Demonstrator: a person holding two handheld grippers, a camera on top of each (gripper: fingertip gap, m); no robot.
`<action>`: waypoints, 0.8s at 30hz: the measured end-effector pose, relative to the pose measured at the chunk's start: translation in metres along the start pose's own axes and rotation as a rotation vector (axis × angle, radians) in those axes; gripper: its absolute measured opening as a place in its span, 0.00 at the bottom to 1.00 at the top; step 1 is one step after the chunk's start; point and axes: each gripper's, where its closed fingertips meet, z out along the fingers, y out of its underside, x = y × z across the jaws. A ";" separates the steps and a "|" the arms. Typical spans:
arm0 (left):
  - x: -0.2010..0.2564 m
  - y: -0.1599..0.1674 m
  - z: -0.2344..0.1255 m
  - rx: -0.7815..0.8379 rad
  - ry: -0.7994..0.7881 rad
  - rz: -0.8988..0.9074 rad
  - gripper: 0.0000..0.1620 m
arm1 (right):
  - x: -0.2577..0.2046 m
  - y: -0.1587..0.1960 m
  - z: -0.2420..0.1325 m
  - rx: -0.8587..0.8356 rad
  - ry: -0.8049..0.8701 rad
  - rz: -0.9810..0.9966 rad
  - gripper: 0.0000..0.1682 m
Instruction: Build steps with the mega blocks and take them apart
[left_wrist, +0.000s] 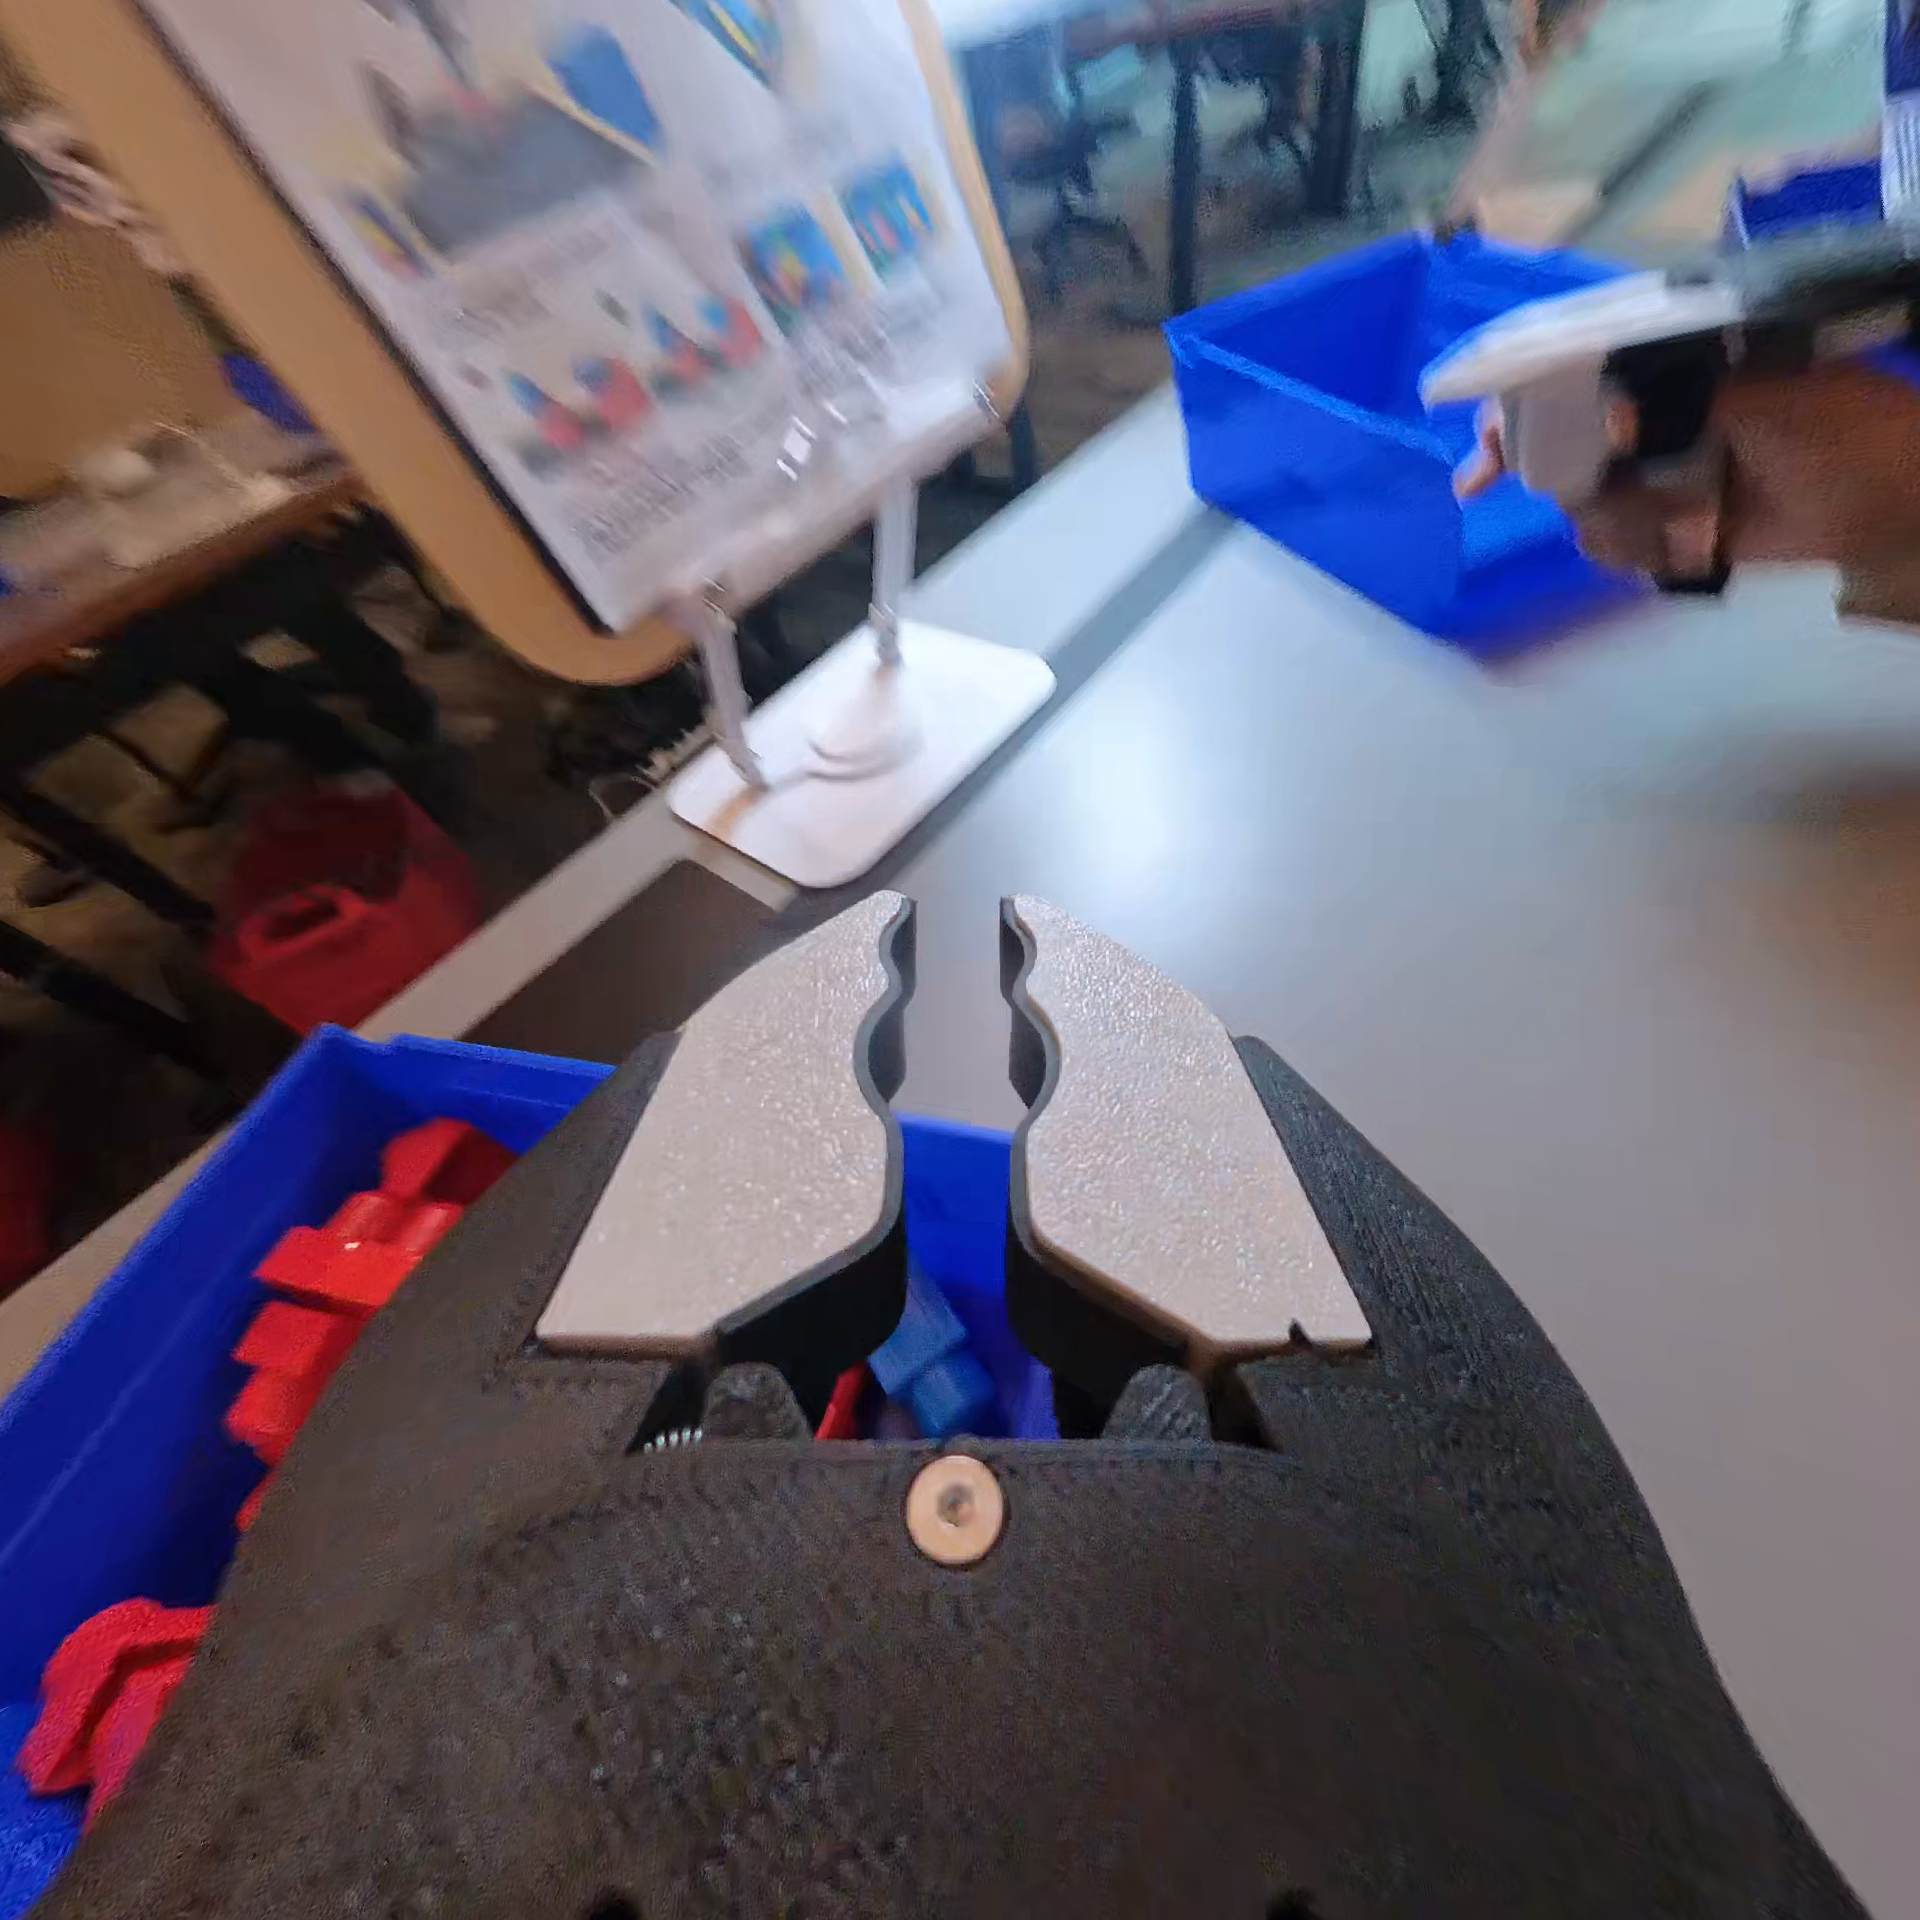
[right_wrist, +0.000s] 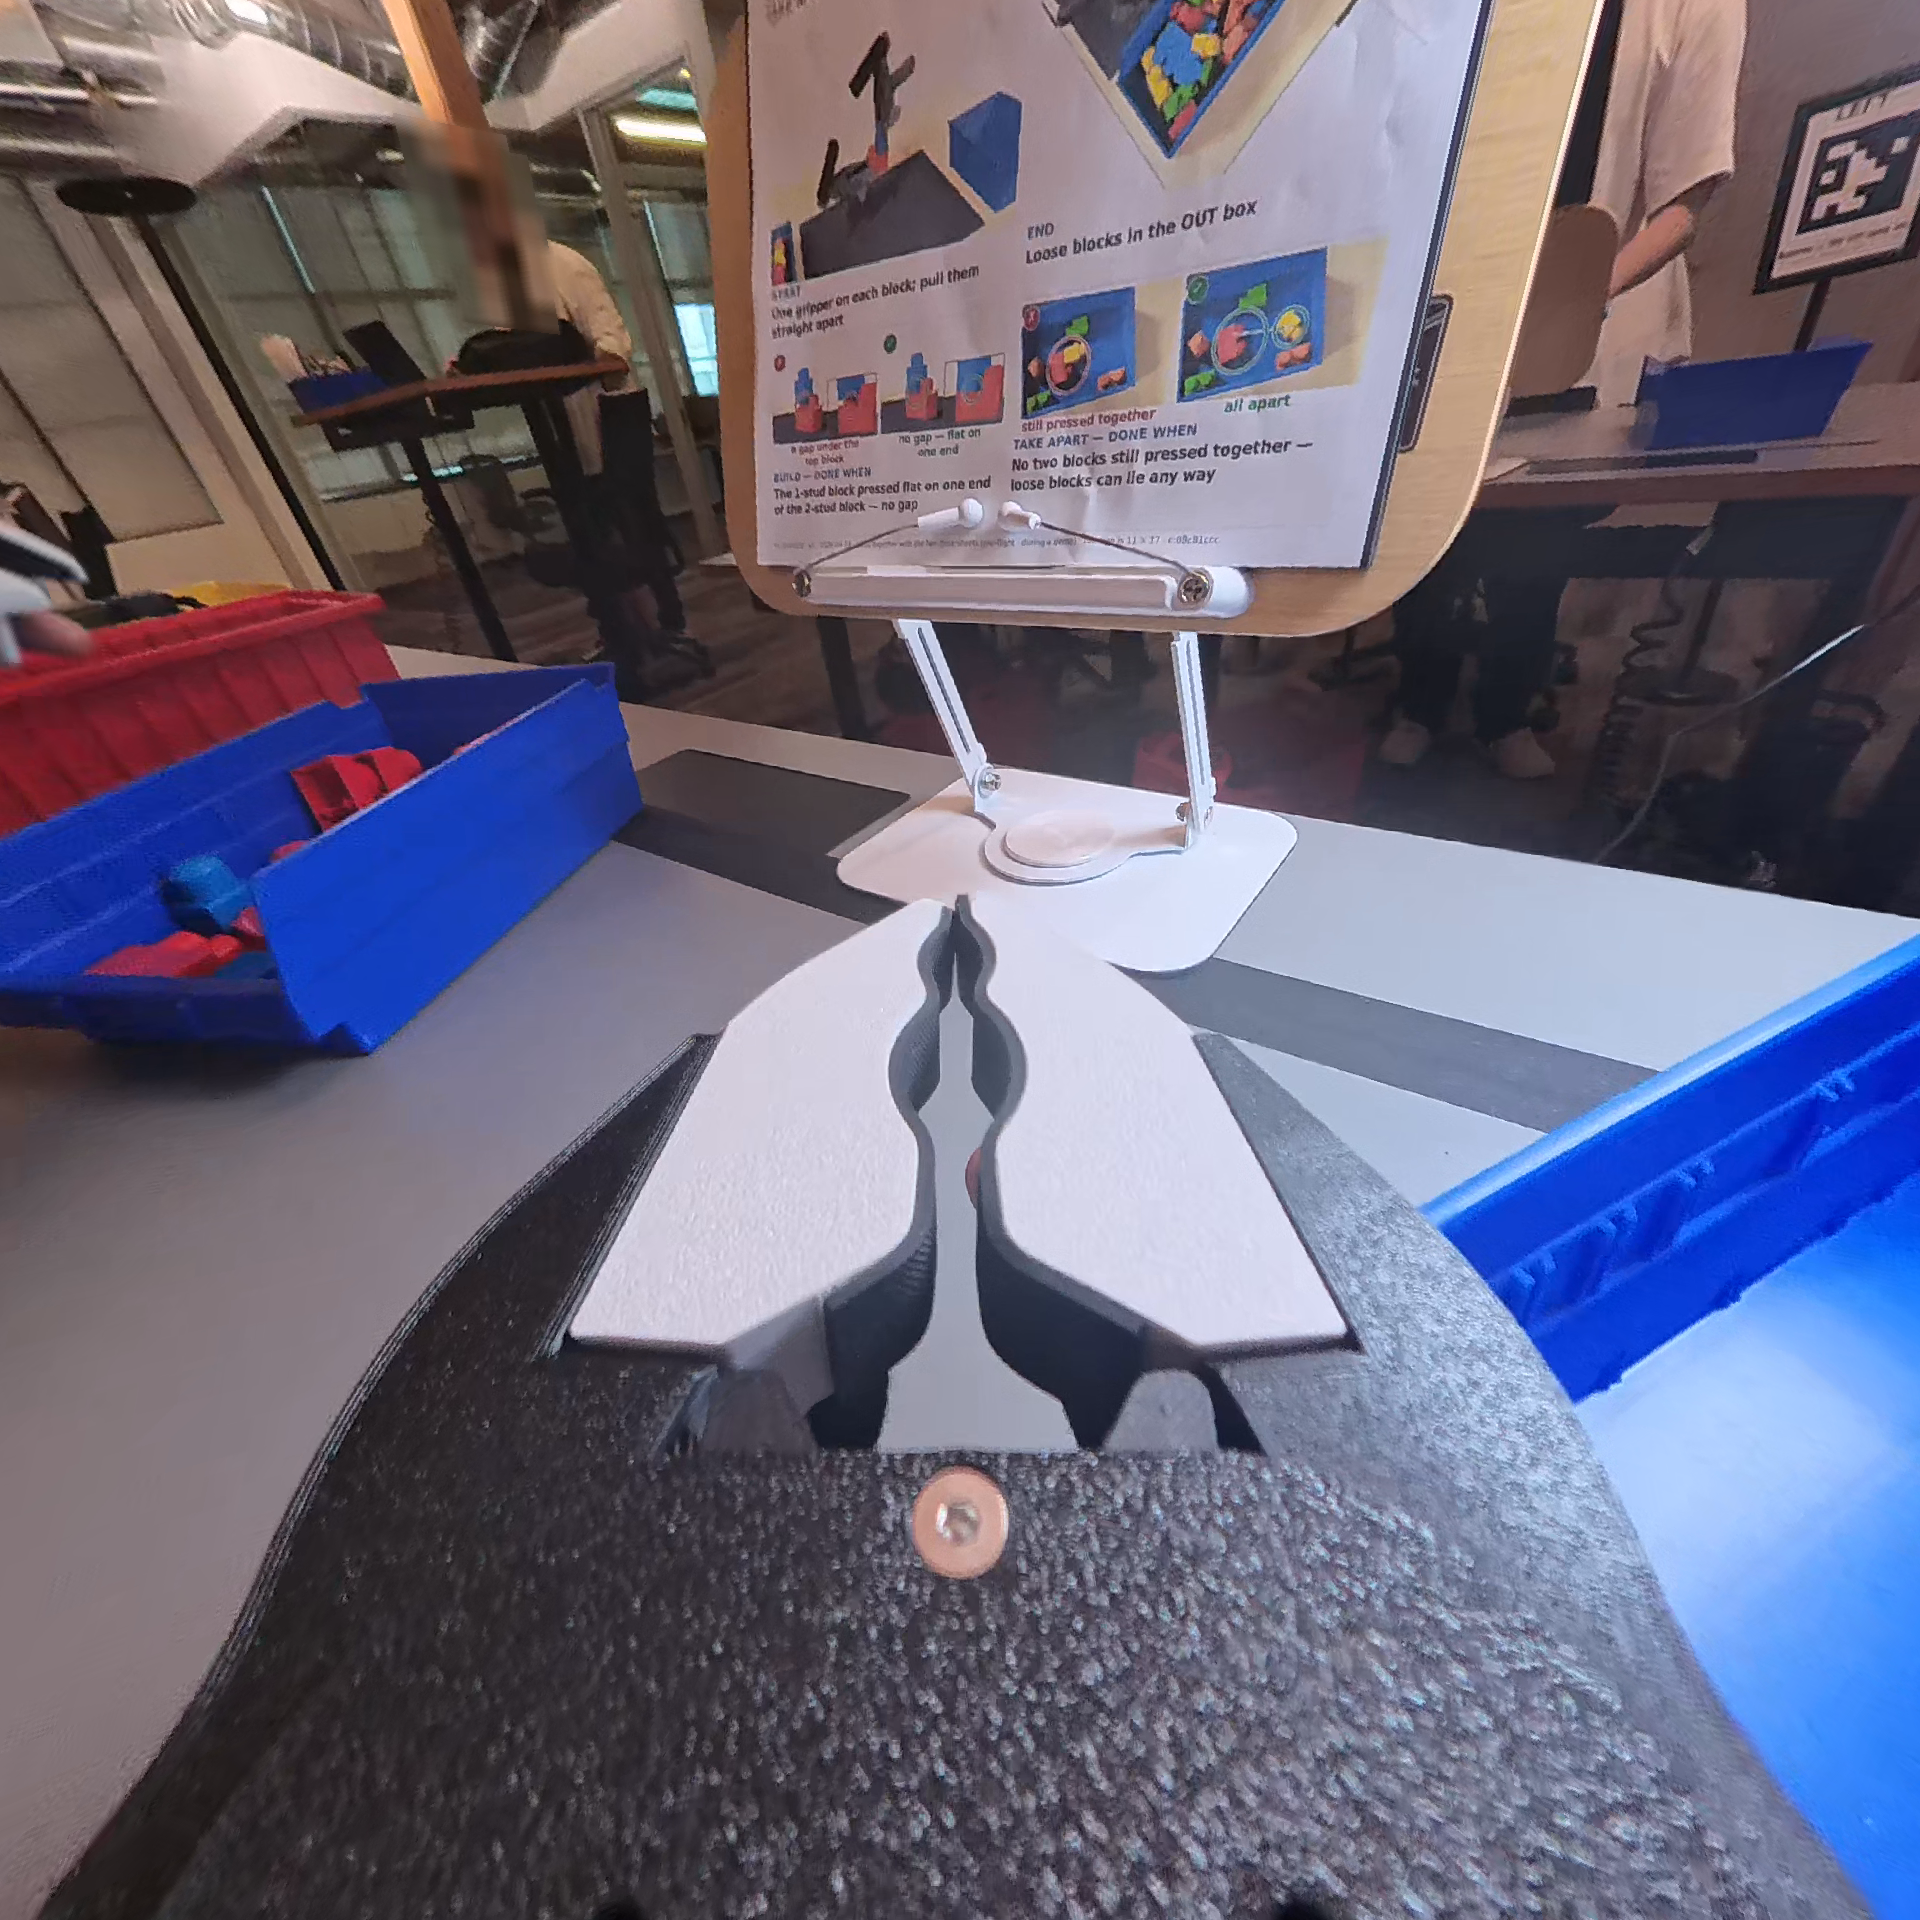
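My left gripper (left_wrist: 957, 914) hangs over the blue bin (left_wrist: 125, 1340) w/ red blocks (left_wrist: 343, 1278), jaws slightly apart, nothing held. My right gripper (right_wrist: 957, 920) is beside the other blue bin (right_wrist: 1683, 1195), tips touching, empty (small red speck in the gap, can't tell what).

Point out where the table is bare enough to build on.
Bare grey table runs between the blue bin of blocks on the left, the white stand base behind and the other blue bin on the right. The block bin itself is crowded.

Left gripper (left_wrist: 957, 914) hides, seemingly, most blocks (left_wrist: 332, 1278).
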 end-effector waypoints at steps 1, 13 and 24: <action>-0.013 -0.010 -0.006 0.051 -0.064 -0.028 0.09 | 0.001 0.004 0.001 -0.010 0.010 -0.011 0.00; -0.093 0.115 -0.012 -0.348 -0.386 -0.303 0.29 | -0.018 0.030 0.010 -0.095 -0.029 -0.054 0.00; -0.089 0.187 0.001 -0.700 -0.398 -0.244 0.29 | -0.025 0.036 0.011 -0.118 -0.057 -0.055 0.00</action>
